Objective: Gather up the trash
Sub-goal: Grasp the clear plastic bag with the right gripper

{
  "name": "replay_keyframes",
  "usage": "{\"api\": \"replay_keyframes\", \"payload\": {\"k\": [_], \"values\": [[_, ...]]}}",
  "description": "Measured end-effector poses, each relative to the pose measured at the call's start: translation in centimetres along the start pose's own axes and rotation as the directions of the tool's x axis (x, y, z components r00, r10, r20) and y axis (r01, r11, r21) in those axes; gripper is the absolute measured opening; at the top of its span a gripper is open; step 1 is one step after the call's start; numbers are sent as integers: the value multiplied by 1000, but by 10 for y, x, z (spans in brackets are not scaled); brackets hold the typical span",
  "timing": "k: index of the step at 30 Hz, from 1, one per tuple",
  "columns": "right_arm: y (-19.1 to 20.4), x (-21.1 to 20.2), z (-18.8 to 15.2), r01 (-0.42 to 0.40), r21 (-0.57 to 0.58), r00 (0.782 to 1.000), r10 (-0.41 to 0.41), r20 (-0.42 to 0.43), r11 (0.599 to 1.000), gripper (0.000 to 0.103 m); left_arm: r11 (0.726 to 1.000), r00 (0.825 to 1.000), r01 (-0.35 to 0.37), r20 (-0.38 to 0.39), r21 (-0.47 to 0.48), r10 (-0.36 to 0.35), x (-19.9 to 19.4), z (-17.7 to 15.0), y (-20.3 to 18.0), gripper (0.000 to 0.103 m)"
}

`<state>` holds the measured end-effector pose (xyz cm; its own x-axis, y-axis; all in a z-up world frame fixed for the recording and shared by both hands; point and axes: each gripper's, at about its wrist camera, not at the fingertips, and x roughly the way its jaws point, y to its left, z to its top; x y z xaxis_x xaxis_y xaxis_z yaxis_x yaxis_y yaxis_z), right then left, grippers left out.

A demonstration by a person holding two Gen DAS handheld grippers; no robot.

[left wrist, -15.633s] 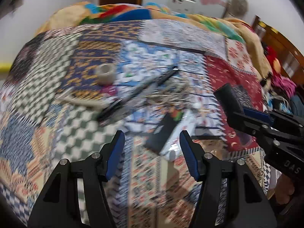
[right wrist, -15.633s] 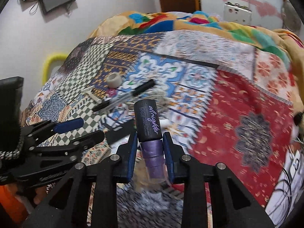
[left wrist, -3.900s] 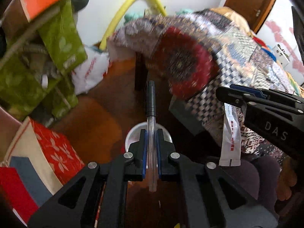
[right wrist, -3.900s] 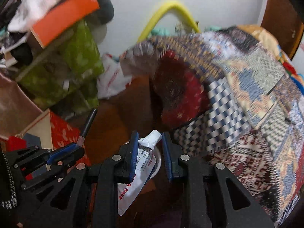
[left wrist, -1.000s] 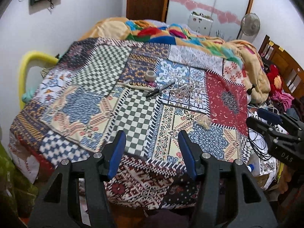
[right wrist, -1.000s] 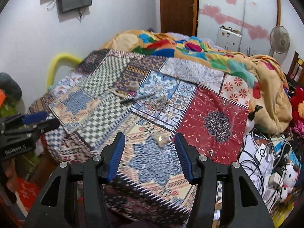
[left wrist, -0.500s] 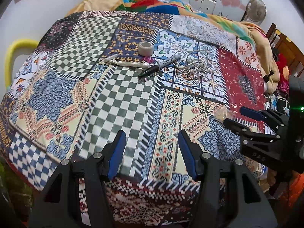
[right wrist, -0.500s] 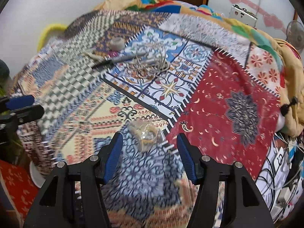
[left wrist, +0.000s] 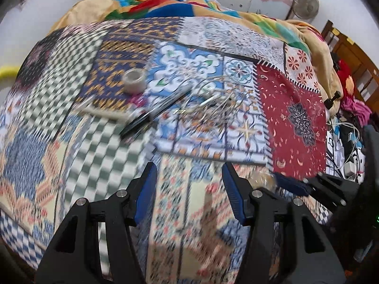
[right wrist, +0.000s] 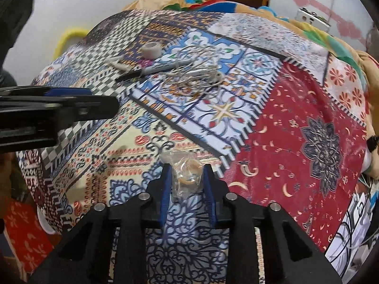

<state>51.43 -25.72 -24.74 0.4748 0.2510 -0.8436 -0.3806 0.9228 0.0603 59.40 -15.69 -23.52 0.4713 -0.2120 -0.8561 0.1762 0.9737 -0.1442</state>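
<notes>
between my right gripper's [right wrist: 186, 181] narrowed jaws, i am pinching a clear plastic bag [right wrist: 183, 174] on the quilt [right wrist: 272, 123]; my left gripper [left wrist: 189, 184] is hanging wide open, gripping nothing.

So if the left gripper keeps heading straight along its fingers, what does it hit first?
Probably the patchwork bedspread just ahead of the open left gripper; nothing lies between its fingers. Farther along that line is the black marker, though blur makes depth uncertain.

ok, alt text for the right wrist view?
The right gripper closes around a crumpled clear plastic bag on a patchwork bedspread. Farther back lie a marker, tape roll and tangled cable; the left gripper enters from the left.
</notes>
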Motion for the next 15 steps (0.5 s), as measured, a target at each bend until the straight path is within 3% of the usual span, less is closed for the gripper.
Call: {"api": "replay_keyframes", "payload": {"k": [4,15], "values": [[-25,-7,5,-4,91,999,1,37,996,23,999,1000,10,2,37,-10,22,23,-16,63],[-66,-2,6,-2,207,998,-10,57,978,23,1000,999,-22,34,0,22,76,60,-34,63]]}}
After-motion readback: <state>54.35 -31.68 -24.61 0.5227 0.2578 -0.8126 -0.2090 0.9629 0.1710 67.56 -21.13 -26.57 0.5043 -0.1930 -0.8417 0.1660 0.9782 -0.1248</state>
